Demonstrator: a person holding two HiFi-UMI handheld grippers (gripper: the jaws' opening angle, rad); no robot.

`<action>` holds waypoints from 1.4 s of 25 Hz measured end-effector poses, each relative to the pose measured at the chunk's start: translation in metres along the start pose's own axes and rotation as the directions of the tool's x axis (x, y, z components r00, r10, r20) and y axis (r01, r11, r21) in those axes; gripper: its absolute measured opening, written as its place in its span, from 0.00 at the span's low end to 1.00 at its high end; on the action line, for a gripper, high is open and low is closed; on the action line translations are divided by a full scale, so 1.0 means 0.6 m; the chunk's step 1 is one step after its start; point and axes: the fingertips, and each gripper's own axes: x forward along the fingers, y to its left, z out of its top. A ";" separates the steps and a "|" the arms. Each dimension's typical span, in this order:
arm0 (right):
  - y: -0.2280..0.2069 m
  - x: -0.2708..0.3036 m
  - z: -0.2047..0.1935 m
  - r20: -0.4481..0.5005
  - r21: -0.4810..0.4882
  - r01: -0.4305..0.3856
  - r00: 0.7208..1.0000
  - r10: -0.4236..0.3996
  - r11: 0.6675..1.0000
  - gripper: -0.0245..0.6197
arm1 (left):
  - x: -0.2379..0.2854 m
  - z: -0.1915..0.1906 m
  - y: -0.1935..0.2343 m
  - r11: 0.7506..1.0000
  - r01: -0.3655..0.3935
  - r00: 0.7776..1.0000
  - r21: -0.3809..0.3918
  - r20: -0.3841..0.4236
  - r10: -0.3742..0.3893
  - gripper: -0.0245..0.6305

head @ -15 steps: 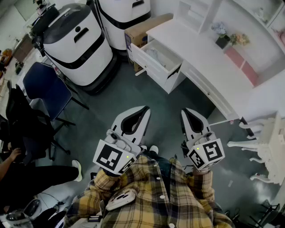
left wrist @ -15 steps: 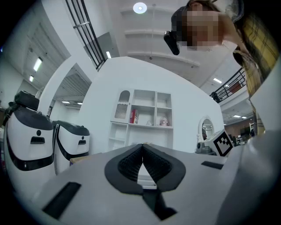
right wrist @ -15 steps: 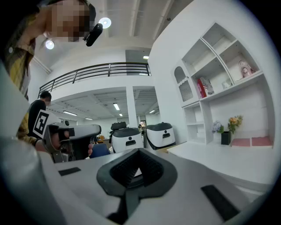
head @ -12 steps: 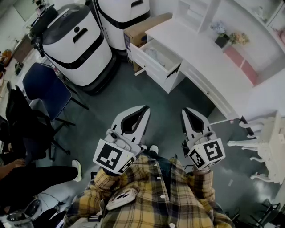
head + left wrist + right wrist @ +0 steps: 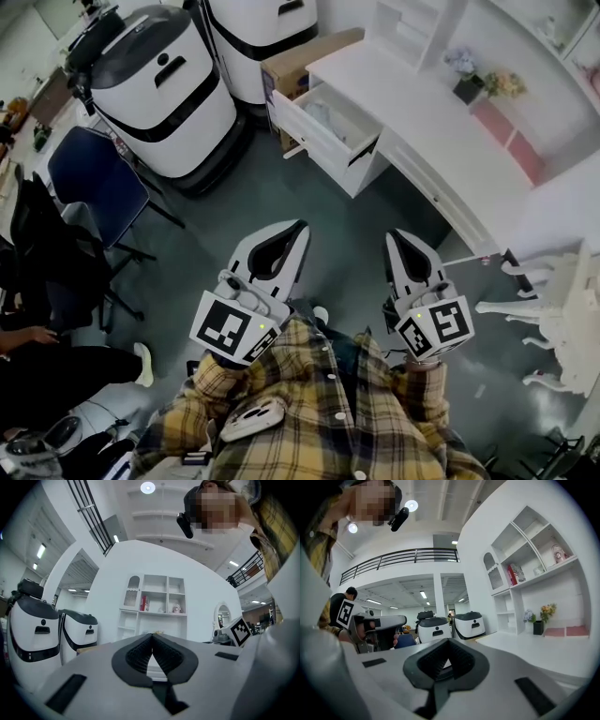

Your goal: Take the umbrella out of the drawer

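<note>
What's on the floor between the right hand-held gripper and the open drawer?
Nothing. In the head view, only bare dark floor separates the right hand-held gripper from the open drawer.

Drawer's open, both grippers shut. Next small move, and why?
Probably carry the right gripper forward towards the open drawer and part its jaws on the way. It and the left gripper are shut, empty and well short of the drawer, where a pale bundle lies; whether that is the umbrella I cannot tell.
</note>
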 end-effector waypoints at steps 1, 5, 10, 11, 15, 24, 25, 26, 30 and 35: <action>0.001 0.000 -0.001 -0.001 0.000 -0.005 1.000 0.005 1.000 0.06 | -0.002 0.000 0.000 1.000 -0.004 1.000 0.000 0.000 0.004 0.07; 0.002 0.009 -0.007 -0.008 0.008 -0.021 1.000 0.021 1.000 0.06 | -0.003 -0.001 0.010 1.000 -0.022 1.000 -0.003 0.000 0.022 0.07; -0.002 0.034 -0.016 -0.021 0.018 -0.030 0.999 0.030 0.999 0.06 | 0.005 -0.010 0.028 1.000 -0.028 1.000 -0.010 -0.008 0.028 0.07; -0.003 0.043 -0.018 -0.025 0.019 -0.031 0.999 0.031 0.999 0.06 | 0.008 -0.013 0.035 1.000 -0.027 1.000 -0.012 -0.009 0.027 0.07; -0.014 0.089 -0.021 -0.036 0.009 -0.021 0.999 0.021 1.000 0.06 | 0.032 -0.018 0.079 1.000 -0.022 1.000 -0.021 -0.002 0.022 0.07; -0.087 0.236 0.000 -0.059 0.017 0.018 0.998 -0.017 1.000 0.06 | 0.145 -0.006 0.217 1.000 -0.008 1.000 -0.028 -0.015 0.007 0.07; -0.095 0.254 0.005 -0.060 0.015 0.023 0.998 -0.022 1.000 0.06 | 0.158 -0.004 0.235 1.000 -0.005 1.000 -0.028 -0.017 0.005 0.07; -0.103 0.272 0.009 -0.062 0.015 0.027 0.998 -0.026 1.000 0.06 | 0.171 -0.001 0.252 1.000 -0.003 1.000 -0.029 -0.018 0.003 0.07; -0.136 0.337 0.022 -0.070 0.023 0.049 0.996 -0.047 0.999 0.06 | 0.221 0.005 0.310 0.999 0.009 1.000 -0.032 -0.021 -0.009 0.07; -0.165 0.398 0.032 -0.080 0.027 0.080 0.994 -0.077 0.996 0.06 | 0.266 0.009 0.373 0.999 0.022 1.000 -0.042 -0.022 -0.022 0.07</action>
